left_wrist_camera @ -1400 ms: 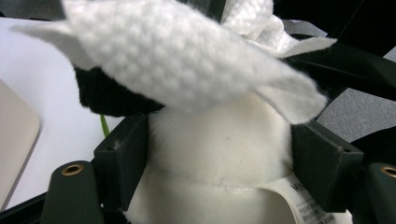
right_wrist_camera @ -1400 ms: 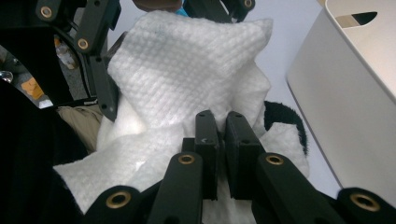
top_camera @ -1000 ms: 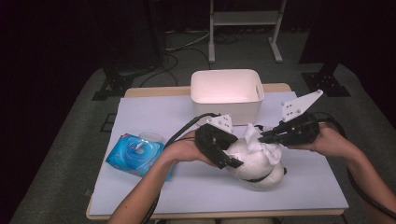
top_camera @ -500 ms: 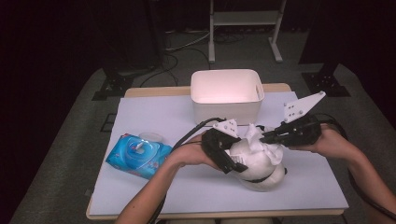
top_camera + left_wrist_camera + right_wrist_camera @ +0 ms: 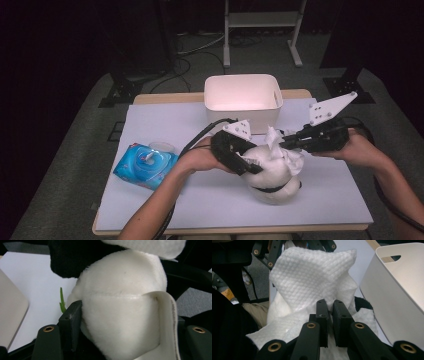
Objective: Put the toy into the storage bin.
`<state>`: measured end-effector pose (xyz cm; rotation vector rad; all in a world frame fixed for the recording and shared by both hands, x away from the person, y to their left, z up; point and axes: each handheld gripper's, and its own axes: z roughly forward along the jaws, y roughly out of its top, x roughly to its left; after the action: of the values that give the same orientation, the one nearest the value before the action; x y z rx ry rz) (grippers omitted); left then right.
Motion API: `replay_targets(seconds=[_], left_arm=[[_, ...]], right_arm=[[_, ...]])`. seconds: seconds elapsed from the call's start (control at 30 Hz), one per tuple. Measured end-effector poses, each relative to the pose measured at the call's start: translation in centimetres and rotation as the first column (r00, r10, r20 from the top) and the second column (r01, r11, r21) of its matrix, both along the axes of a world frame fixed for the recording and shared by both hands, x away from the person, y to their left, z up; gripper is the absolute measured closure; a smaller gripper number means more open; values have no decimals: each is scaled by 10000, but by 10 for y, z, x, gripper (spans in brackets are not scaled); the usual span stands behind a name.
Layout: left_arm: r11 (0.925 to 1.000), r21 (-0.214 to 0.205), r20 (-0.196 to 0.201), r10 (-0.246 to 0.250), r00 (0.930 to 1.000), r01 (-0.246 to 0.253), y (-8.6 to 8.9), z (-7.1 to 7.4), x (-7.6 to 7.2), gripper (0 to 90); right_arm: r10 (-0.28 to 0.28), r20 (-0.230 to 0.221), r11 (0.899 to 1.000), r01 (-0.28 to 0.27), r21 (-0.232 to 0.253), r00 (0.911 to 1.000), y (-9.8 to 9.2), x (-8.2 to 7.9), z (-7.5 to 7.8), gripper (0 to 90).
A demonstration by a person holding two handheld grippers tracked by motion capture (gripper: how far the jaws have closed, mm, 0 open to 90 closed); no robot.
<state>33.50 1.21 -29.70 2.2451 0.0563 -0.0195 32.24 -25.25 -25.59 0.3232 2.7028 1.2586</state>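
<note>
1. Step, judged: wiping the plush panda [image 5: 272,175] with a white wipe [image 5: 274,139]
2. Right tool [image 5: 285,142]: jaws together, clamped on the wipe
3. Left tool [image 5: 252,167]: jaws just closing, pressed on the panda
4. Panda: on the surface [image 5: 165,125], before the white bin [image 5: 242,97]; long axis and facing cannot be told
5. Next, judged: drag wipe across fur, left tool bracing

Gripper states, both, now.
Left gripper: jaws just closing, clamped on the plush panda.
Right gripper: shut on the white wipe.
</note>
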Motion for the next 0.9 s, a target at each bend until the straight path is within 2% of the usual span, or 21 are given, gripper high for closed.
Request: replay_targets(seconds=[0.13, 0.27, 0.33, 0.43, 0.5, 0.7, 0.9], left_arm=[[9996, 252, 47, 153, 9999, -154, 7, 6, -2, 325], [9984, 542, 187, 139, 9997, -149, 12, 11, -4, 324], [9982, 552, 190, 216, 9996, -226, 10, 11, -4, 324], [9985, 538, 233, 20, 9997, -33, 1, 10, -6, 312], [9980, 618, 271, 88, 9996, -105, -1, 9, -6, 293], [9994, 274, 271, 186, 9995, -193, 0, 7, -8, 204], [10000, 42, 443, 73, 9990, -75, 1, 10, -12, 199]], right_arm=[[142, 5, 9999, -142, 11, 9999, 5, 0, 1, 821], [316, 79, 9993, -314, -194, 9995, 14, 0, 2, 821], [474, 124, 9986, -471, -234, 9988, 21, 0, 3, 822], [806, 128, 9961, -801, -381, 9967, 35, -1, 6, 822], [896, 166, 9929, -880, -799, 9958, 41, 0, 3, 823], [654, -38, 9936, -655, -925, 9979, 32, 2, -5, 831], [587, -180, 9953, -599, -758, 9981, 19, -3, -9, 831]])
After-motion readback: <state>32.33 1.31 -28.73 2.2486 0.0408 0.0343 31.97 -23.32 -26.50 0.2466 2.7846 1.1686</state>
